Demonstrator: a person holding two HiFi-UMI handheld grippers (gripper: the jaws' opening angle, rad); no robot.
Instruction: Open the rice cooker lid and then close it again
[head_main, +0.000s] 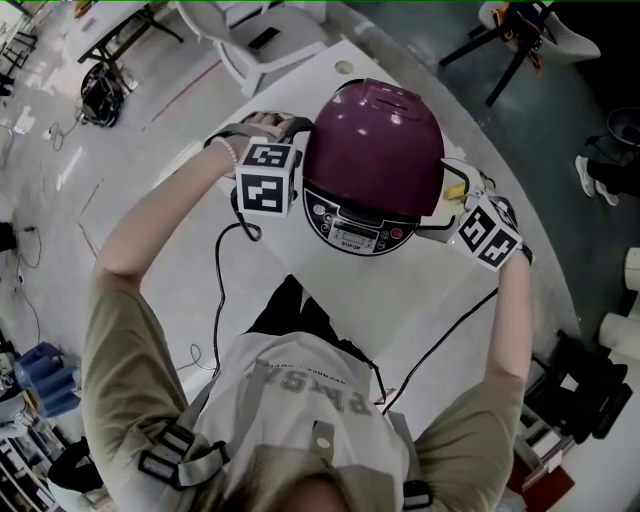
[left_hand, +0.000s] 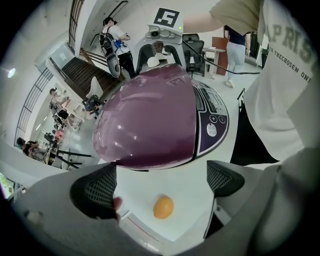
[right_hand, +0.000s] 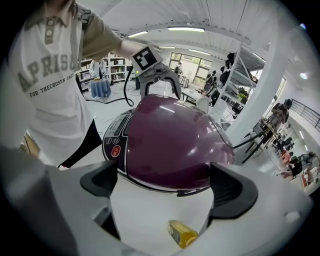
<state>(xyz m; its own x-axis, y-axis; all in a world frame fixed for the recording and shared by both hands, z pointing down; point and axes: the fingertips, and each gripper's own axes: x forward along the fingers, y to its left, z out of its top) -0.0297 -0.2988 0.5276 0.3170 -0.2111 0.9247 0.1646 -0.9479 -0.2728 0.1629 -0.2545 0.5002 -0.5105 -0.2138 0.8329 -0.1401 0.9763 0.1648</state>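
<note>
We flank the closed cooker (head_main: 372, 150) on the table (head_main: 400, 290), left gripper (left_hand: 157, 182) at its 9 o'clock, right gripper (right_hand: 165, 185) at 3, both spread wide and empty, probably to brace it before working the lid (head_main: 375, 120).

White table (head_main: 340, 290), orange ball (left_hand: 163, 207), yellow object (right_hand: 182, 233)

We see a rice cooker (head_main: 372, 165) standing upright on the white desk (head_main: 340, 290), its glossy maroon domed lid (left_hand: 150, 120) shut flush over the body, dark control panel (head_main: 357, 228) with small buttons and a display turned toward us
</note>
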